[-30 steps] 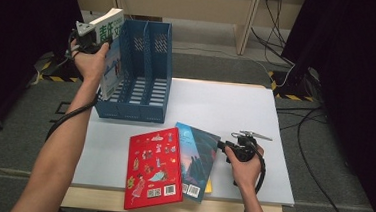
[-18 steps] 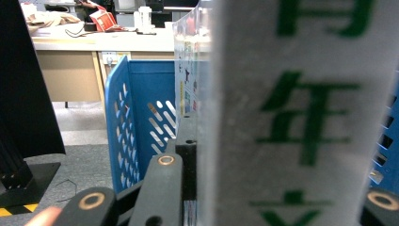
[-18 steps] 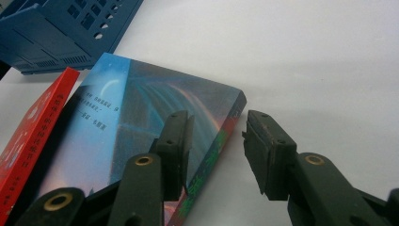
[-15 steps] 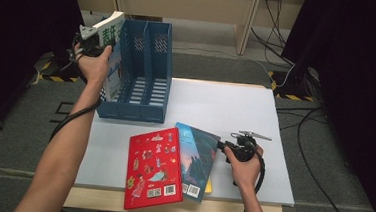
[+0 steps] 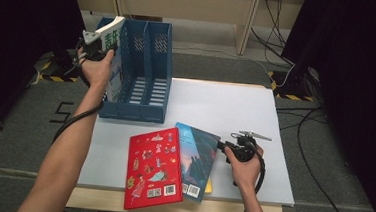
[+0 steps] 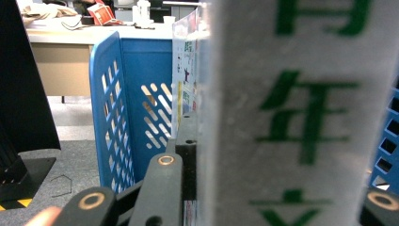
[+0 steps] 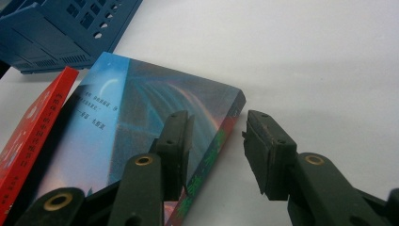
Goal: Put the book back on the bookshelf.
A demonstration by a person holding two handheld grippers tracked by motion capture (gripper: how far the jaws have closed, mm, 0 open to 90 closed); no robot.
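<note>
My left gripper (image 5: 92, 46) is shut on a white book with green characters (image 5: 111, 36), held upright at the leftmost slot of the blue file rack (image 5: 145, 78). The book's lower part seems to sit inside that slot. In the left gripper view the book's spine (image 6: 301, 117) lies between the jaws, with a blue rack wall (image 6: 113, 117) to its left. A red book (image 5: 154, 166) and a blue book (image 5: 197, 157) lie flat near the table's front edge. My right gripper (image 5: 225, 147) (image 7: 219, 155) stands open at the blue book's (image 7: 141, 117) right edge, one jaw over the cover and one over the table.
The white table (image 5: 226, 108) has bare room right of the rack and behind the right hand. A yellow edge (image 5: 208, 187) peeks from under the blue book. Cables (image 5: 297, 88) lie on the floor to the right. The rack's other slots (image 5: 156, 68) hold nothing.
The left gripper has shifted the white book slightly right and down, closer into the rack's left slot. The right hand and the flat books have stayed put.
</note>
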